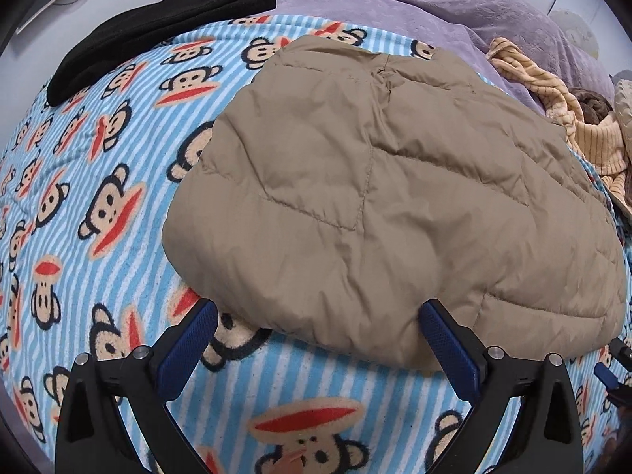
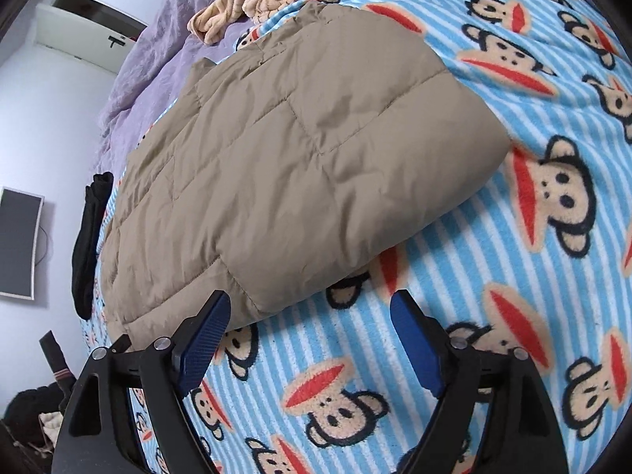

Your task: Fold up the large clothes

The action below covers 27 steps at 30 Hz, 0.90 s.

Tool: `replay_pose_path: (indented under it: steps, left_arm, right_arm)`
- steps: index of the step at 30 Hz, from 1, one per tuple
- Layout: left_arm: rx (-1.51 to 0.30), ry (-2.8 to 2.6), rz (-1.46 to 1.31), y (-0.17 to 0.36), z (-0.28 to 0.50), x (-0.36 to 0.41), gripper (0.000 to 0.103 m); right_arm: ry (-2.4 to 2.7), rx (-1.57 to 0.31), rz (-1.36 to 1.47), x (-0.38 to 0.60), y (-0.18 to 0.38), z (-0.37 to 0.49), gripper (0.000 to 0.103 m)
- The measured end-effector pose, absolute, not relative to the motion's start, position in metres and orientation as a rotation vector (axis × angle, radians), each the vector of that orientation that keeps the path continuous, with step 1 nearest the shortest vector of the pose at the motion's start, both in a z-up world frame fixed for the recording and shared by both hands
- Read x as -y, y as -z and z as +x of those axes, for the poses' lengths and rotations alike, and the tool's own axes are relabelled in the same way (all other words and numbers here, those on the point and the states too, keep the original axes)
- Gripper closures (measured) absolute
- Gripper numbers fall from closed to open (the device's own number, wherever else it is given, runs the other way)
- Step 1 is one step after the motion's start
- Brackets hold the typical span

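Note:
A tan quilted puffer jacket (image 1: 387, 197) lies folded into a compact bundle on a blue striped blanket with monkey faces (image 1: 98, 205). My left gripper (image 1: 320, 320) is open at the jacket's near edge, its fingers straddling the hem, with nothing pinched. In the right wrist view the same jacket (image 2: 284, 162) fills the middle. My right gripper (image 2: 312, 308) is open too, its left finger (image 2: 209, 328) beside the jacket's near corner and its right finger over the bare blanket (image 2: 493, 260).
A folded black garment (image 1: 158, 27) lies at the blanket's far left. A purple quilt (image 1: 434, 0) is bunched behind the jacket. A yellow striped garment (image 1: 553, 94) is heaped at the right. A wall screen (image 2: 17, 243) hangs past the bed edge.

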<state>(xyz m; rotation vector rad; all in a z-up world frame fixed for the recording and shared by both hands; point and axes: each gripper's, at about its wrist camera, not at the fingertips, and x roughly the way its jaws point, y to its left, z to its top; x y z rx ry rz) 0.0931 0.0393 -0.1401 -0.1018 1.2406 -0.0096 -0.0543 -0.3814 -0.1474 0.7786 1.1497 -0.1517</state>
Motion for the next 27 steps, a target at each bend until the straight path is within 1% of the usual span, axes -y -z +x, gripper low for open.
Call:
replay_pose_path:
  steps: [1,3,4,14,18,22,27]
  left_arm:
    - [-1.247,0.007,-0.114,0.142,0.092,-0.041,0.001]
    - [-1.248,0.0,-0.127,0.145,0.088,-0.044,0.001]
    - [-1.248,0.0,-0.136,0.146,0.086,-0.045,0.001]
    - [-1.324,0.037,-0.347,0.159,0.073,-0.071,0.001]
    - [-1.315,0.038,-0.461,0.165,0.071,-0.087,0.001]
    - [-1.342,0.113,-0.628,0.184,0.074,-0.097,0.001]
    - [-1.306,0.172,-0.696,0.184,0.089,-0.093,0.001]
  right_arm:
    - [0.148,-1.146,0.788,0.381,0.149,-0.054,0.016]
    - [0.14,-1.144,0.808,0.381,0.152,-0.053,0.002]
    - [0.135,-1.14,0.816,0.382,0.153,-0.053,0.0]
    - [0.122,-1.118,0.907,0.392,0.161,-0.054,0.0]
    - [0.085,-1.137,0.951,0.397,0.168,-0.051,0.0]
    - [0.065,-1.129,1.021,0.402,0.177,-0.045,0.0]
    - [0.041,-1.103,1.112,0.405,0.187,-0.032,0.0]
